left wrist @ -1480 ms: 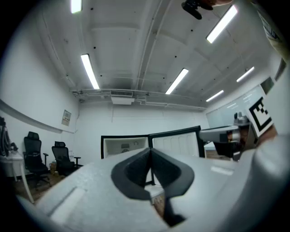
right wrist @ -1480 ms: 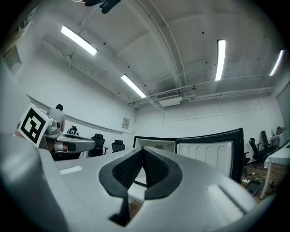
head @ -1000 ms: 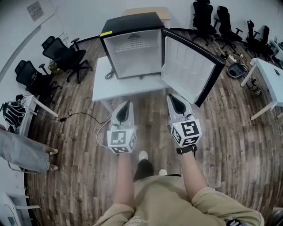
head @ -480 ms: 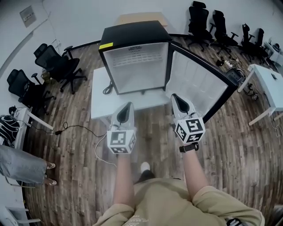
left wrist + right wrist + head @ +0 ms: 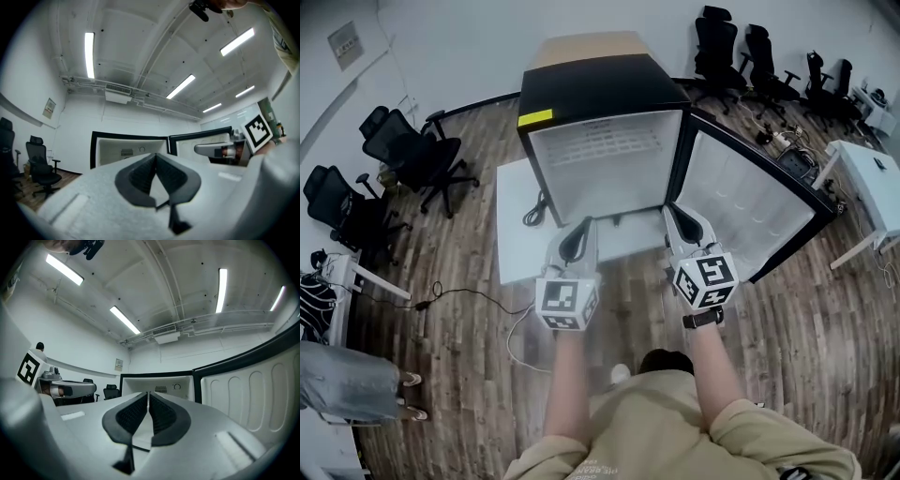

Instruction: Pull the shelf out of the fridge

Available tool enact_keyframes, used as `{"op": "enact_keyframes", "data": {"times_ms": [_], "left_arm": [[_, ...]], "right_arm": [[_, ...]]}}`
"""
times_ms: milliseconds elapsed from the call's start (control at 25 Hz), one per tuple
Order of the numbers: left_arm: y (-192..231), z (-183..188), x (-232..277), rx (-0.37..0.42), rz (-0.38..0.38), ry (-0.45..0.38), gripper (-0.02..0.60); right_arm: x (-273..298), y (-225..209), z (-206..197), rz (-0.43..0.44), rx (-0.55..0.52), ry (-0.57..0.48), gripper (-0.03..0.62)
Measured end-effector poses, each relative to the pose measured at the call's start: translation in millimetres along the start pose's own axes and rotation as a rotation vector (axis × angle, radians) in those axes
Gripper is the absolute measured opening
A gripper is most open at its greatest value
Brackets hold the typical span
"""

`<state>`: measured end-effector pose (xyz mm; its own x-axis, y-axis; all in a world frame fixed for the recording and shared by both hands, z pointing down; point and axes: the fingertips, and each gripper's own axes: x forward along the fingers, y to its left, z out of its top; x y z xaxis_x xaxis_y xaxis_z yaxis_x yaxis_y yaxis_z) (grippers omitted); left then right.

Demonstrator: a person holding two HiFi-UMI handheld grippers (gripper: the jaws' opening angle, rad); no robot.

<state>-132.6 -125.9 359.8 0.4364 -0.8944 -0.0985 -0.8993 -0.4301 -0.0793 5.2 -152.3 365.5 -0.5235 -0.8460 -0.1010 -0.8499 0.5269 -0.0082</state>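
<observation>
A black mini fridge (image 5: 600,84) stands on a low white table (image 5: 520,234), its door (image 5: 750,211) swung open to the right. Faint lines in the upper white interior (image 5: 605,145) look like a wire shelf; I cannot make it out clearly. My left gripper (image 5: 584,225) and right gripper (image 5: 672,212) are side by side just in front of the fridge's lower edge, both shut and empty. The left gripper view shows the shut jaws (image 5: 155,155) pointing at the open fridge (image 5: 129,150). In the right gripper view, the shut jaws (image 5: 148,393) face the interior (image 5: 159,385) and door (image 5: 253,394).
Black office chairs stand at the left (image 5: 412,150) and the back right (image 5: 750,56). A white desk (image 5: 867,178) is at the right edge. A cable (image 5: 478,295) lies on the wood floor. A person's legs (image 5: 337,384) show at the far left.
The person has stepped closer to the fridge. Both grippers have moved forward, from over the floor to the table's front edge by the fridge opening. Both stayed shut.
</observation>
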Motion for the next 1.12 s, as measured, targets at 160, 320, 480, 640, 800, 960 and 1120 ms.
{"op": "enact_keyframes", "data": {"times_ms": [160, 320, 480, 640, 800, 960, 1120], "left_arm": [[12.8, -23.7, 17.2, 0.001, -0.034, 0.027, -0.002], [27.2, -40.3, 42.2, -0.03, -0.031, 0.041, -0.002], [49.2, -47.9, 75.3, -0.039, -0.02, 0.042, -0.002], [60.9, -50.6, 101.3, -0.047, -0.016, 0.047, -0.002], [69.1, -54.9, 122.3, -0.059, -0.015, 0.055, -0.002], [73.3, -63.9, 132.5, -0.076, -0.007, 0.076, -0.002], [81.9, -63.5, 140.5, -0.062, -0.01, 0.073, -0.002]], "right_arm": [[19.0, -0.4, -31.9, -0.001, 0.024, 0.052, 0.007], [44.6, -21.6, -47.9, -0.016, 0.053, 0.07, 0.006], [86.7, -32.7, -56.7, 0.006, 0.086, 0.073, 0.008], [116.2, -41.6, -62.4, 0.029, 0.121, 0.079, 0.008], [142.2, -46.0, -71.4, 0.056, 0.158, 0.091, 0.016], [159.5, -48.1, -86.9, 0.085, 0.23, 0.118, 0.03], [179.1, -52.6, -93.2, 0.097, 0.299, 0.104, 0.054]]}}
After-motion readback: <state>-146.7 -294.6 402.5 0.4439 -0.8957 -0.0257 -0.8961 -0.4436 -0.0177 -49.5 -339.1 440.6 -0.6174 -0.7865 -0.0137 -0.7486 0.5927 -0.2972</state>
